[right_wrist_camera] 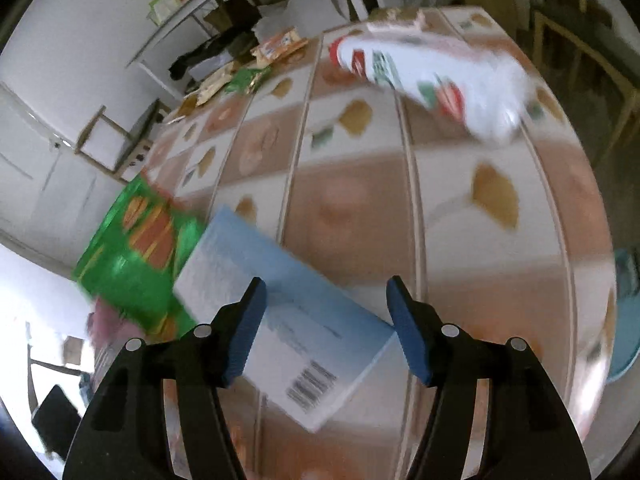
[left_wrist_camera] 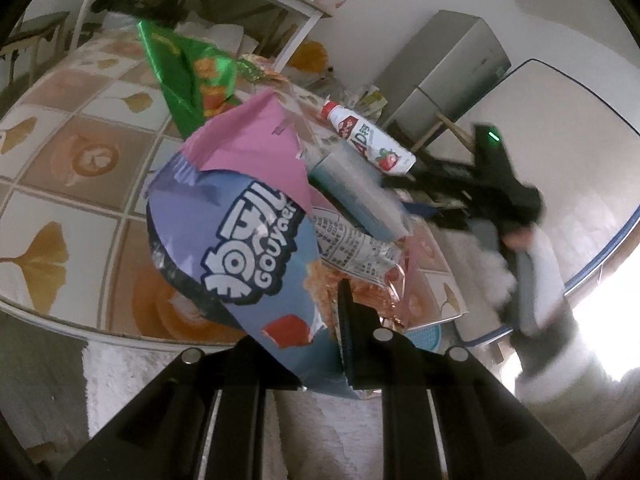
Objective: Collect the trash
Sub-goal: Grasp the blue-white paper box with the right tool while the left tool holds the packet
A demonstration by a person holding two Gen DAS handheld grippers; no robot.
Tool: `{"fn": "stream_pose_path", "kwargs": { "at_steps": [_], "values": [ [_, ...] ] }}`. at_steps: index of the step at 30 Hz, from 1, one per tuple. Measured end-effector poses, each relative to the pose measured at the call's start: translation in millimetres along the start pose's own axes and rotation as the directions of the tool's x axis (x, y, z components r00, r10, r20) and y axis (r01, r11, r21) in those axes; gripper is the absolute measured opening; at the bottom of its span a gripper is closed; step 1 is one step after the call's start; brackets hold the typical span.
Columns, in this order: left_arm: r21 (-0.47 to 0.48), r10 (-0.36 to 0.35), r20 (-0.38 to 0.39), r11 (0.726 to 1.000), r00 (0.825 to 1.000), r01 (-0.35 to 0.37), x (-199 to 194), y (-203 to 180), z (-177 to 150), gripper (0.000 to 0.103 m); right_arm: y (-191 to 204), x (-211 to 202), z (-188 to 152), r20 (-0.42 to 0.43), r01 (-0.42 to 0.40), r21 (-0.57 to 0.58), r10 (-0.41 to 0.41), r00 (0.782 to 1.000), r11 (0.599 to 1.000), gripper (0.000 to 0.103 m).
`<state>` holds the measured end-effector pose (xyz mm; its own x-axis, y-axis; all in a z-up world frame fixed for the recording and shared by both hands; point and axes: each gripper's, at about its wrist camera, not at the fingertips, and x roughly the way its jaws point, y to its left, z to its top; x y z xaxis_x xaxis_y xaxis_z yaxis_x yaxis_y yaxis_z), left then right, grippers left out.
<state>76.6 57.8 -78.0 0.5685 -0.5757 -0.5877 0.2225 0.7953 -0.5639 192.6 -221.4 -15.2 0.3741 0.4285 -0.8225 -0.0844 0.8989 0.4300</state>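
My left gripper [left_wrist_camera: 296, 332] is shut on a bundle of wrappers: a purple-blue snack bag [left_wrist_camera: 248, 248], a pink sheet [left_wrist_camera: 256, 136] and, sticking up behind them, a green bag [left_wrist_camera: 184, 76]. The bundle hangs over the near edge of the patterned table [left_wrist_camera: 60, 184]. In the right wrist view the green bag [right_wrist_camera: 136, 256] shows at the left. My right gripper [right_wrist_camera: 326, 280] is open just above a light blue box [right_wrist_camera: 288, 312] with a barcode that lies flat on the table [right_wrist_camera: 480, 280]. A white bottle [right_wrist_camera: 424, 76] with a red cap lies on its side farther back.
More wrappers [right_wrist_camera: 276, 48] lie at the table's far edge, by a white shelf frame. A grey fridge [left_wrist_camera: 448, 64] stands beyond the table. A pale blue round object [right_wrist_camera: 628, 312] sits below the table's right edge. A white fluffy rug [left_wrist_camera: 120, 380] covers the floor.
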Motion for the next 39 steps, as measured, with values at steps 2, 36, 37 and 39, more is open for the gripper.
{"fn": "stream_pose_path", "kwargs": {
  "at_steps": [2,36,37,39],
  "values": [
    [-0.019,0.006,-0.004,1.0,1.0,-0.006,3,3,2,0.013,-2,-7,-16,-0.019,-0.03,0.01,0.03,0.999,1.0,0.061],
    [0.13,0.023,-0.017,0.991,1.0,-0.02,-23,-4,88,0.013,39,21,-11,-0.079,-0.018,-0.289,-0.005,0.997,0.957,0.084],
    [0.137,0.032,-0.02,0.99,0.999,-0.029,-18,-3,97,0.013,34,19,-10,-0.068,-0.022,-0.263,0.004,0.998,0.964,0.084],
    [0.191,0.067,-0.029,0.98,0.997,-0.06,0,-6,116,0.013,26,16,-10,-0.049,-0.037,-0.214,0.027,0.998,0.976,0.084]
  ]
}}
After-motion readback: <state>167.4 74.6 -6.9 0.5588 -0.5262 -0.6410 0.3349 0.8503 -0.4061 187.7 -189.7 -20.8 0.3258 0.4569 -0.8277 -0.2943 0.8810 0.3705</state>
